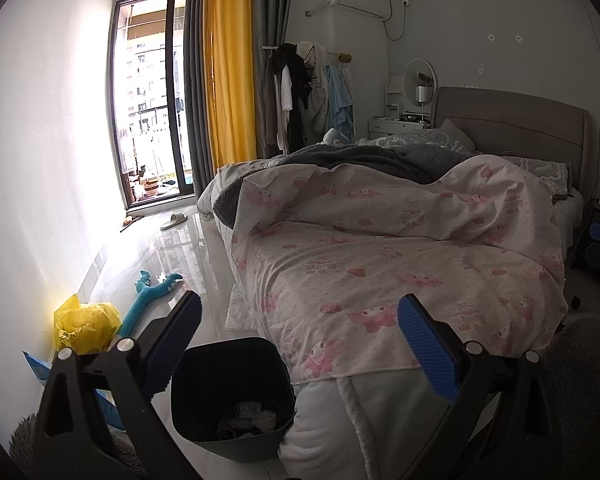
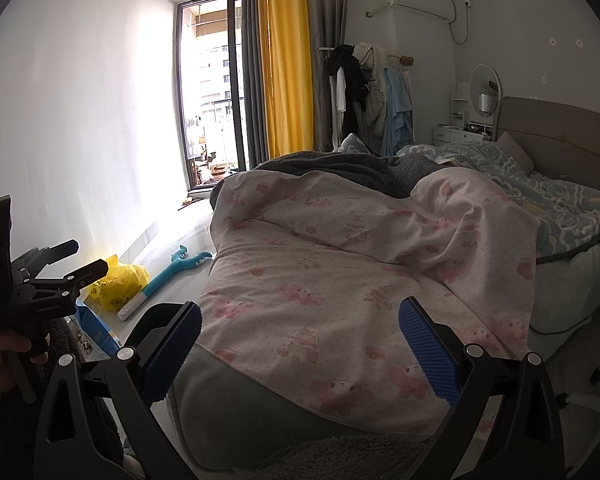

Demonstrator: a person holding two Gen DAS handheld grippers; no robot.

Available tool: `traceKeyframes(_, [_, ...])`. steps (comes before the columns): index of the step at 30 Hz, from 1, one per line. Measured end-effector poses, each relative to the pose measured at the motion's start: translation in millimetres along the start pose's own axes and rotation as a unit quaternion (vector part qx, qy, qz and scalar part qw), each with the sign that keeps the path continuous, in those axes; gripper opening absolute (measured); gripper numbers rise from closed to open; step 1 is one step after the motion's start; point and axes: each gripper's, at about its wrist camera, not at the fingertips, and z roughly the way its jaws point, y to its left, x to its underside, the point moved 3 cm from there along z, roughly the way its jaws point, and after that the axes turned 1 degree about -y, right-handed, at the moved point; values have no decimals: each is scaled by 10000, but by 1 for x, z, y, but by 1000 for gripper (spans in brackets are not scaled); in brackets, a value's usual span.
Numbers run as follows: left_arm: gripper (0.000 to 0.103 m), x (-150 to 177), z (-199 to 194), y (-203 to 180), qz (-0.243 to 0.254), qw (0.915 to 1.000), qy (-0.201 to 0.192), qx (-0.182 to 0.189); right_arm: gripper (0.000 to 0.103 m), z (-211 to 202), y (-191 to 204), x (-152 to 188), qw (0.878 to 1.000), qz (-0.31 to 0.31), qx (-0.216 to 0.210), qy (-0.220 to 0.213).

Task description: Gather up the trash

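While both grippers hang with fingers apart and empty, the left gripper (image 1: 300, 344) sits above a dark trash bin (image 1: 232, 396) beside the bed (image 1: 380, 264); the right gripper (image 2: 300, 344) faces the quilt. A yellow plastic bag (image 1: 84, 326) lies on the floor; grasped loosely, it may slip.

window (image 1: 152, 96) glare, dim fisheye corners

I held left tongs (image 1: 299, 342) wide open, empty | right tongs (image 2: 300, 344) likewise | both level, pointing forward
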Motion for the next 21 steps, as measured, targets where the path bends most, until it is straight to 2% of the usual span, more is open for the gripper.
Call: traceKeyframes(21, [100,0,0,3,-17,10000,65,26,100,0,1,0,10000,0,7,3])
